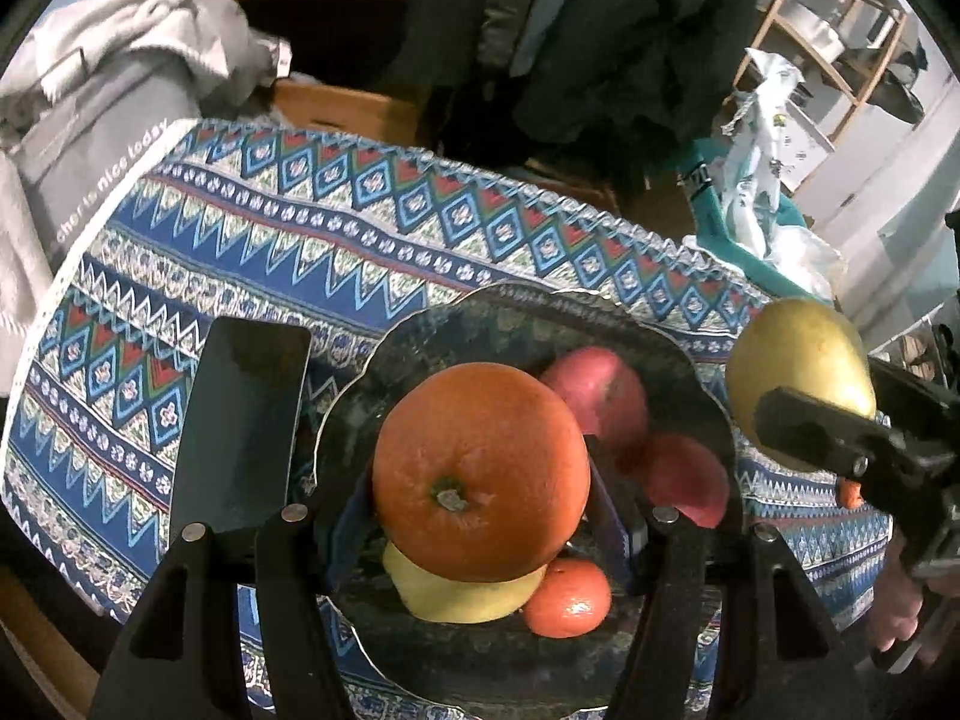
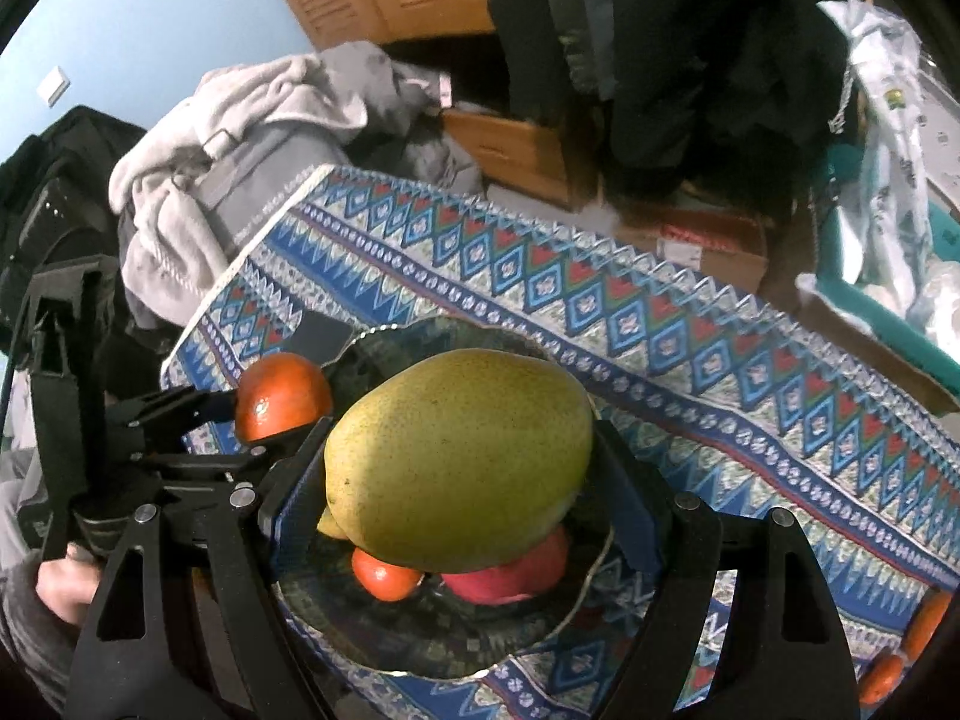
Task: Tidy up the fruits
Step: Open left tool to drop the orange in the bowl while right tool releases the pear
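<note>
With the left gripper [image 1: 480, 480] clamping an orange [image 1: 480, 471] and the right gripper [image 2: 462, 468] a mango [image 2: 459, 459] above the crowded glass bowl [image 1: 510, 312], we judge either could roll off the apples [image 1: 597, 390] on release.

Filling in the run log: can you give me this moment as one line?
left gripper: jaws shut on orange | right gripper: jaws shut on mango | both above glass plate | plate holds apples, small orange, yellow fruit
</note>
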Tool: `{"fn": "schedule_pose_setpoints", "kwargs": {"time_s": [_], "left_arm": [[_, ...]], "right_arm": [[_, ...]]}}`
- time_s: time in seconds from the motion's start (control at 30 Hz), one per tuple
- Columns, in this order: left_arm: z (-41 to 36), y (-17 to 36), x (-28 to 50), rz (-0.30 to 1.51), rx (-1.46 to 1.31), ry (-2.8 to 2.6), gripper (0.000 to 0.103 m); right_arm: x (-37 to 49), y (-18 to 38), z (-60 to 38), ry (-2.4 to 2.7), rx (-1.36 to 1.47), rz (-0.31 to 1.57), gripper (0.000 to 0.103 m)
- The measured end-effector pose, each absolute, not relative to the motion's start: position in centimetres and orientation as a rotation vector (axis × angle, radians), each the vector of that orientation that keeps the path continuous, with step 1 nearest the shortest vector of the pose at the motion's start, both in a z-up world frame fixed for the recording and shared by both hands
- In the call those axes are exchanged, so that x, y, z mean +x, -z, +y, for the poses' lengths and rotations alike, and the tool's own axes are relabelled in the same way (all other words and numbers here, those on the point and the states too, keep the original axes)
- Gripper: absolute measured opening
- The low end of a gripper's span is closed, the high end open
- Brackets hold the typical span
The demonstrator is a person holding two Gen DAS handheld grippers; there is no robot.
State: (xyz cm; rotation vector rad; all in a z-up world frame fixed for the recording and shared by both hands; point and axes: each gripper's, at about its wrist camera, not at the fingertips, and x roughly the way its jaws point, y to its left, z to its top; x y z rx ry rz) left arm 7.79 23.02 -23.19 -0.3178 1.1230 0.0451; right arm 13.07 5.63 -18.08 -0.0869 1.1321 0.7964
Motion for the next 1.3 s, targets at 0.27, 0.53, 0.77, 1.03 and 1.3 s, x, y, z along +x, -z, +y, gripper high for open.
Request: {"fn": "schedule_pose_setpoints", "kwargs": {"time_s": [0.27,0.53,0.77,1.03,1.3], "left_arm": [[23.9,25.0,8.2,1.154,-0.362,-0.052,0.065],[24.4,24.6,8.6,1.135,-0.366,-0.058,0.065],[24.7,24.1,7.4,1.163,-0.34,-0.103,0.065],[25.6,23.1,5.5,1.157,-0.358,-0.144,0.066],[25.9,22.6,4.9,1.154,-0.369,-0.156,0.066]], "right_arm": [[12.7,19.8,7.0,-0.809,-0.11,1.171,0.081],[12.6,20.6,7.3,-0.816,-0.116,1.189,0.081],[11.9,21.3,8.1,-0.83,-0.145,1.202,0.081],[10.7,22.8,9.4,-0.832,-0.211,1.228,0.082],[9.9,22.7,10.2,-0.841,-0.246,1.212,0.083]]}}
